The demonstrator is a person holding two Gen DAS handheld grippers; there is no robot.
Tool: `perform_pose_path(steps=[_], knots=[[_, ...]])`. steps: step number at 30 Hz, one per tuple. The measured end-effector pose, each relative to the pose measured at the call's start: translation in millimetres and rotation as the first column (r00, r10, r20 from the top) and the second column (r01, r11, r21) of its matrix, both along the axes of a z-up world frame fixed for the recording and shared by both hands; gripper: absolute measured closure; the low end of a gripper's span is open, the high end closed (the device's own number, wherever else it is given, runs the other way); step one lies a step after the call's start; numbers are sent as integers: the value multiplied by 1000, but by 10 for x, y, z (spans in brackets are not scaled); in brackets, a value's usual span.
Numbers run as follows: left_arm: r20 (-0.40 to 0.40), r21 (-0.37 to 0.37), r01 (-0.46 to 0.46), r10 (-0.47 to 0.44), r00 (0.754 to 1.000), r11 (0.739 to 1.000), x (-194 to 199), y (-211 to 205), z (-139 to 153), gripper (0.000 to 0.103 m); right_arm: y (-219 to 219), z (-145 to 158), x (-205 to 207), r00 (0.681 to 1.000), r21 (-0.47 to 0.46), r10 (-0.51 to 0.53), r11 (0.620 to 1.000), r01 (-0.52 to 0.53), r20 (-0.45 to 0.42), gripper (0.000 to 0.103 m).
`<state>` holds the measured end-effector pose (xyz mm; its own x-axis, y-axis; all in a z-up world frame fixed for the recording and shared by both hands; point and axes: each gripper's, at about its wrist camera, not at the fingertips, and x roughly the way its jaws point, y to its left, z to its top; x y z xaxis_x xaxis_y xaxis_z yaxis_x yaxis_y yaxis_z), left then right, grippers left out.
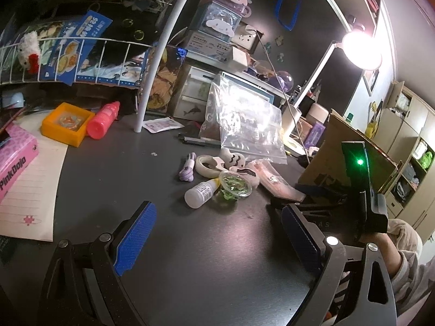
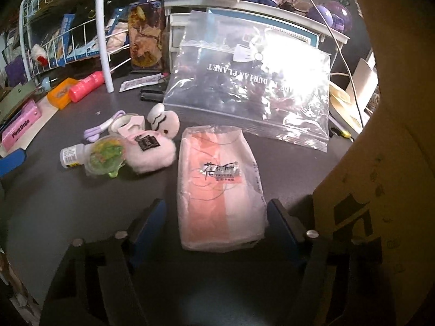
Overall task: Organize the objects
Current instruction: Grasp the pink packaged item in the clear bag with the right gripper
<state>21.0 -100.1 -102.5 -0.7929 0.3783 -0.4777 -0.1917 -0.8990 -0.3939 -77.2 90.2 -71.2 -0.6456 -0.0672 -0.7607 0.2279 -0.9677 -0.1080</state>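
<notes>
A pink pack of face masks (image 2: 220,190) in clear wrap lies flat on the dark desk (image 2: 81,203). My right gripper (image 2: 216,206) straddles its near end. The right pad sits at the pack's edge and a small gap shows at the left pad. Left of it cluster a pink fluffy pouch (image 2: 152,149), a white plush (image 2: 165,121), a green glass dish (image 2: 106,154), a small white bottle (image 2: 70,157), a tape roll (image 2: 125,121) and a lilac cord (image 2: 100,130). My left gripper (image 1: 217,236) hovers open over bare desk, nearer than the bottle (image 1: 199,194).
A clear zip bag (image 2: 244,95) leans behind the pack. A cardboard box (image 2: 380,163) stands close on the right. At the back left are an orange tray (image 1: 66,123), a pink bottle (image 1: 104,119), a pink box (image 1: 15,160), a wire rack (image 1: 54,54) and a white pole (image 1: 152,81).
</notes>
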Motion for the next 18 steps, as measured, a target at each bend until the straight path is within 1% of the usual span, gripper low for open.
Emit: perform_pose_path(steps=[2,4,7,11,13,18], knots=[[-1,2,3,-3,1000,1000,1,10,3,10,22,-3,13,1000,-15,0,1000,0,7,35],[1,-4,-3,3,1000,1000,2,24,3,10,32,2,37,1000,-24,3,1000,-3,9,47],[3,-3,-6,6,1000,1000,7,42,6,10,24,7,83,1000,-26,17,1000,-17,8,55],[2,-6,2,-2,1000,1000,19,84,22,10,12,12,166,999,-29,35,999,-35,-3,58],[1,-9,7,-7,1000,1000,29,127,40,10,16,32,223,999,-43,47,998,-47,-14,61],[-10,1,39,-39,999,999,53,268,118,10,-9,117,392,994,-74,96,992,-99,-47,62]])
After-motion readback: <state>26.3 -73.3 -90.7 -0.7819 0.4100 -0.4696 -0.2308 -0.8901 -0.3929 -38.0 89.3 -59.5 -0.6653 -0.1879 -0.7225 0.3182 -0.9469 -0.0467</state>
